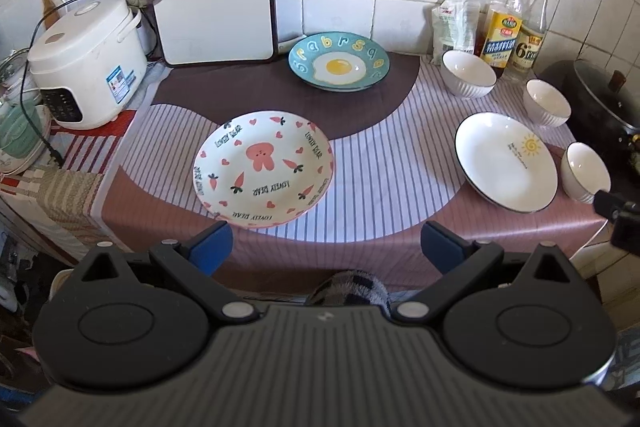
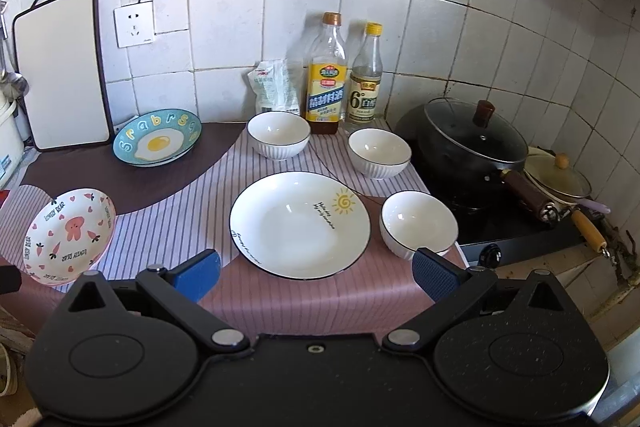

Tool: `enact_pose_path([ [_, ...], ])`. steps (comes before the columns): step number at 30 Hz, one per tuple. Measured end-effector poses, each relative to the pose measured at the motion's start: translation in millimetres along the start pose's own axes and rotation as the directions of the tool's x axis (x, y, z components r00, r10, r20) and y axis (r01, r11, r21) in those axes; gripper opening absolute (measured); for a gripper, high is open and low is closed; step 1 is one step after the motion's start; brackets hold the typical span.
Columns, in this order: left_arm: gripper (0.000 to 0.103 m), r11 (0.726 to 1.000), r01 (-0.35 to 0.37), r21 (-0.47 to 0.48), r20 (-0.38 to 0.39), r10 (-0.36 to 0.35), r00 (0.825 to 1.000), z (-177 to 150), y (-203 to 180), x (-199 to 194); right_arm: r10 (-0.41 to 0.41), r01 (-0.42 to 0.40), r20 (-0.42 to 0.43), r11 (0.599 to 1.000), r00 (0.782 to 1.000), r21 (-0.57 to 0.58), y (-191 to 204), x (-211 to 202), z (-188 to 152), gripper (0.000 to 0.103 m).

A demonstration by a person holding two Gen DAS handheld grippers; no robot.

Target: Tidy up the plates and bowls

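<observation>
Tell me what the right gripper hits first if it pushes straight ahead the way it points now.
Most likely the white plate with the sun drawing: it lies straight ahead of the open right gripper, by the near edge of the striped tablecloth. Depth is unclear, so the fingers might pass just above its rim.

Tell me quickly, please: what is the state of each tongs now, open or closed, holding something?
Left tongs: open, holding nothing, short of the rabbit plate.
Right tongs: open, holding nothing, in front of the sun plate.
</observation>
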State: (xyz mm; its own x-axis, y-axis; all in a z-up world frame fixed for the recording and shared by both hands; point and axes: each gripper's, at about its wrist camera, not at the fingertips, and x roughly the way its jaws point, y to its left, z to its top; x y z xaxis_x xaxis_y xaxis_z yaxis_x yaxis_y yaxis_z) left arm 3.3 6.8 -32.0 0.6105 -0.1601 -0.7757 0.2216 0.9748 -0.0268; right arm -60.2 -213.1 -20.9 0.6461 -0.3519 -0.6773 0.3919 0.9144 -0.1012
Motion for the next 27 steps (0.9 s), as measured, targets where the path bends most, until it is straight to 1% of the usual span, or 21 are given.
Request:
enact_pose_path([
  [2, 0.102, 1.0, 0.006, -0.002, 0.009, -0.006, 1.0, 5, 7, 3, 0.012, -0.012, 0.003, 1.0, 1.0, -0.021, 4, 4, 1, 0.103],
  [6, 0.102, 1.0, -0.023, -0.021, -0.012, 0.022, 1.0, 19, 30, 16, 0.066, -0.063, 0.036, 0.995, 0.997, -0.081, 17, 10, 6, 0.103],
  [9, 0.101, 0.997, -0.037, -0.07, 0.019, 0.038, 0.999, 29, 55, 24, 0.154, -0.143, 0.078, 0.981, 0.985, -0.132, 31, 18, 12, 0.103],
  [10, 0.099, 0.996, -0.037, -0.086, 0.018, 0.039, 0.999, 32, 64, 28, 0.189, -0.174, 0.088, 0.973, 0.978, -0.151, 36, 22, 13, 0.103],
  [11, 0.099, 0.994, -0.042, -0.105, 0.014, 0.043, 0.999, 35, 74, 34, 0.248, -0.227, 0.103, 0.957, 0.963, -0.183, 42, 26, 15, 0.103],
  [12, 0.099, 0.991, -0.051, -0.123, 0.01, 0.052, 0.999, 37, 83, 39, 0.323, -0.294, 0.113, 0.931, 0.94, -0.215, 48, 31, 16, 0.103],
  [13, 0.099, 0.988, -0.063, -0.137, 0.005, 0.065, 0.998, 38, 92, 46, 0.381, -0.347, 0.109, 0.907, 0.918, -0.24, 54, 35, 17, 0.103],
  [14, 0.098, 0.987, -0.077, -0.144, -0.007, 0.077, 0.997, 39, 100, 54, 0.442, -0.405, 0.098, 0.875, 0.892, -0.264, 62, 42, 19, 0.103],
  [15, 0.098, 0.985, -0.088, -0.147, -0.02, 0.087, 0.996, 38, 107, 61, 0.481, -0.445, 0.092, 0.856, 0.872, -0.263, 69, 49, 21, 0.103],
  [16, 0.098, 0.984, -0.095, -0.151, -0.029, 0.091, 0.995, 38, 113, 68, 0.509, -0.476, 0.077, 0.841, 0.857, -0.257, 77, 57, 22, 0.102],
  [17, 0.098, 0.983, -0.097, -0.157, -0.036, 0.093, 0.995, 37, 120, 76, 0.533, -0.502, 0.051, 0.822, 0.845, -0.267, 86, 65, 24, 0.098],
  [18, 0.098, 0.981, -0.106, -0.165, -0.047, 0.099, 0.994, 35, 126, 85, 0.548, -0.518, 0.032, 0.807, 0.836, -0.284, 95, 73, 25, 0.095],
  [21, 0.098, 0.974, -0.114, -0.198, -0.058, 0.104, 0.993, 29, 143, 115, 0.6, -0.577, -0.02, 0.758, 0.8, -0.305, 118, 99, 25, 0.093],
  [23, 0.098, 0.973, -0.115, -0.198, -0.058, 0.106, 0.993, 25, 150, 136, 0.619, -0.606, -0.053, 0.743, 0.784, -0.284, 129, 118, 22, 0.092],
  [24, 0.098, 0.976, -0.101, -0.195, -0.052, 0.093, 0.994, 22, 153, 147, 0.631, -0.623, -0.069, 0.735, 0.773, -0.269, 134, 127, 18, 0.09],
  [25, 0.098, 0.983, -0.059, -0.173, -0.038, 0.053, 0.998, 20, 156, 156, 0.639, -0.637, -0.085, 0.729, 0.764, -0.25, 141, 138, 15, 0.088],
  [26, 0.098, 0.988, -0.037, -0.152, -0.029, 0.033, 0.999, 17, 157, 164, 0.646, -0.649, -0.101, 0.724, 0.757, -0.233, 145, 148, 9, 0.084],
  [27, 0.098, 0.99, -0.042, -0.136, -0.024, 0.039, 0.999, 15, 158, 174, 0.651, -0.658, -0.112, 0.722, 0.75, -0.214, 151, 159, 4, 0.08],
])
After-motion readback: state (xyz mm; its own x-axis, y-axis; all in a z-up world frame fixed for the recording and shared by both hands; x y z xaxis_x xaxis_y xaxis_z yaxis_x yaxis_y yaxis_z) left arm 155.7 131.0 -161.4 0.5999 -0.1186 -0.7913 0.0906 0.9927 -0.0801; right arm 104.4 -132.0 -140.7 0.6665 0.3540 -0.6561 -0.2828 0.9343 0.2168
